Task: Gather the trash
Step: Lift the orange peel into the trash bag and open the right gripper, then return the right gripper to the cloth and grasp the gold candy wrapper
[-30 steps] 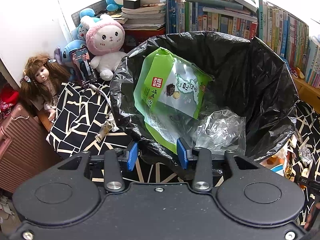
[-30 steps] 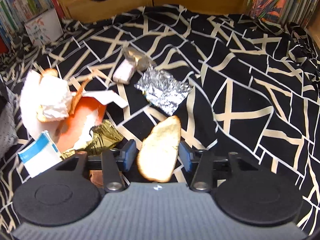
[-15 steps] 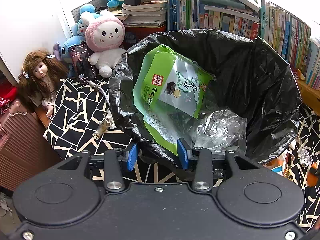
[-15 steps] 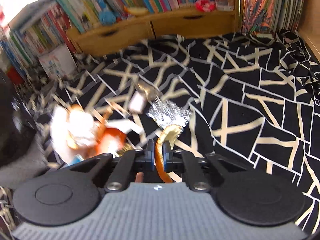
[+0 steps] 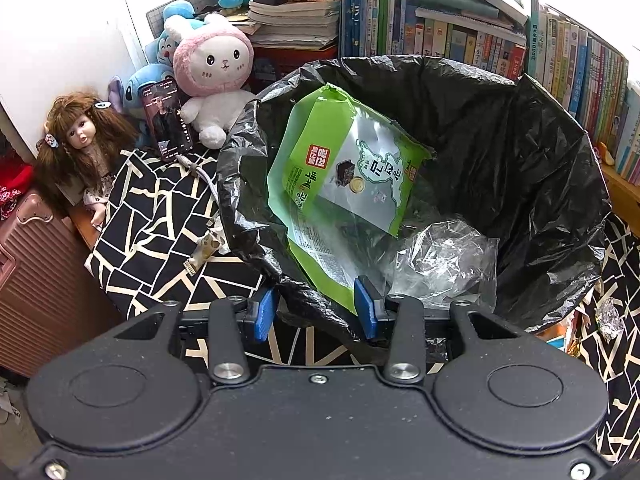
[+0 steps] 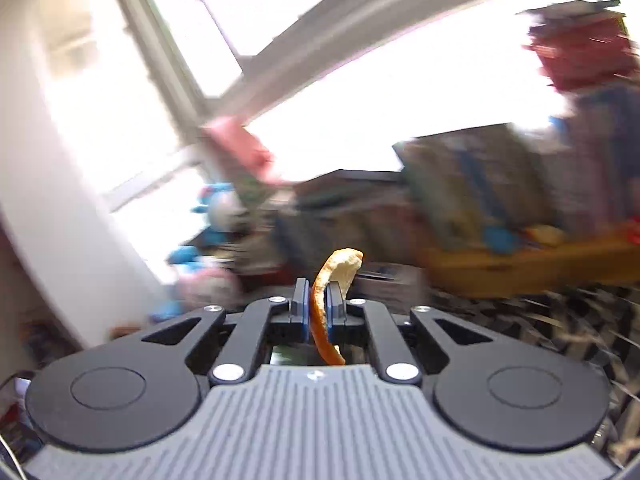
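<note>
A black trash bag (image 5: 520, 152) stands open in the left wrist view. Inside it lie a green snack packet (image 5: 340, 168) and crumpled clear plastic (image 5: 444, 260). My left gripper (image 5: 316, 312) straddles the bag's near rim, one blue pad outside and one inside, and grips the bunched rim. In the right wrist view my right gripper (image 6: 318, 312) is shut on a curled orange peel (image 6: 340, 268), which sticks up past the fingertips. That view is blurred and shows a window and shelves behind the peel.
A black-and-cream patterned cloth (image 5: 160, 216) lies under the bag. A doll (image 5: 80, 140), a pink plush rabbit (image 5: 212, 76) and a phone (image 5: 168, 120) sit at the left, with bookshelves (image 5: 460, 40) behind. A foil scrap (image 5: 608, 316) lies at the right, a pink suitcase (image 5: 36, 272) at the lower left.
My right gripper closed on the peel that lay between its open fingers, then rose and tilted up from the cloth towards the window. The left gripper and the bag have stayed put.
</note>
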Tool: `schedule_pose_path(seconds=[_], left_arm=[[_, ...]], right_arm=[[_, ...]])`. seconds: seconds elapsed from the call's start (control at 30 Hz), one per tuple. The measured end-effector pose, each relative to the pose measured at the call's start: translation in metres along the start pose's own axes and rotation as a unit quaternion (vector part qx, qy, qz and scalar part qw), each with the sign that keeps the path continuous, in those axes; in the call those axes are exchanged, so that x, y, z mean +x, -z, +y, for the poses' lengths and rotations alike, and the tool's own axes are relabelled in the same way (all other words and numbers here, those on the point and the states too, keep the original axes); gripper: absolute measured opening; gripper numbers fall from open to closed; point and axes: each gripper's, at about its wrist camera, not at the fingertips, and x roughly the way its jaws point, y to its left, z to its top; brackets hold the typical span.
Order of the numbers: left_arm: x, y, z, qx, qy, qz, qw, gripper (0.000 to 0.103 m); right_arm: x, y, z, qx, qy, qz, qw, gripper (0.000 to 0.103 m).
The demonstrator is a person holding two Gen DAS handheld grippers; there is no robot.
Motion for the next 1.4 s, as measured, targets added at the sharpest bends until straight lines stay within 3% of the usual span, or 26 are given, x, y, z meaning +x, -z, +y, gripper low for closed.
schedule_pose_path(seconds=[0.07,0.27,0.43,0.53,0.63,0.87,1.0,1.13,1.23,1.4], left_arm=[[0.001,0.000,0.000,-0.002,0.000,0.001,1.0000,0.040],[0.001,0.000,0.000,-0.003,0.000,0.002,1.0000,0.040],[0.003,0.000,0.001,-0.004,0.001,0.003,1.0000,0.040],[0.004,0.000,0.001,-0.004,0.002,0.004,1.0000,0.040],[0.005,0.000,0.000,-0.004,0.003,0.005,1.0000,0.040],[0.006,-0.001,0.001,-0.004,0.005,0.008,1.0000,0.040],[0.007,-0.001,0.001,-0.004,0.005,0.008,0.9999,0.040],[0.007,-0.001,0.001,-0.004,0.006,0.008,0.9999,0.040],[0.007,-0.001,0.001,-0.004,0.005,0.008,0.9999,0.040],[0.007,-0.001,0.001,-0.004,0.004,0.008,0.9999,0.040]], right_arm=[[0.014,-0.004,0.020,-0.021,-0.036,0.010,0.999,0.011],[0.066,0.013,0.061,-0.059,-0.082,0.072,0.992,0.012],[0.088,0.042,0.079,-0.073,-0.087,0.115,0.987,0.012],[0.093,0.051,0.080,-0.076,-0.083,0.129,0.985,0.018],[0.091,0.053,0.077,-0.072,-0.080,0.131,0.986,0.018],[0.083,0.050,0.076,-0.080,-0.065,0.122,0.987,0.034],[0.073,0.047,0.072,-0.084,-0.052,0.106,0.989,0.047],[0.057,0.038,0.055,-0.086,-0.022,0.084,0.993,0.054],[0.042,0.028,0.029,-0.080,0.019,0.065,0.995,0.062],[0.022,0.016,-0.037,-0.041,0.118,0.049,0.991,0.064]])
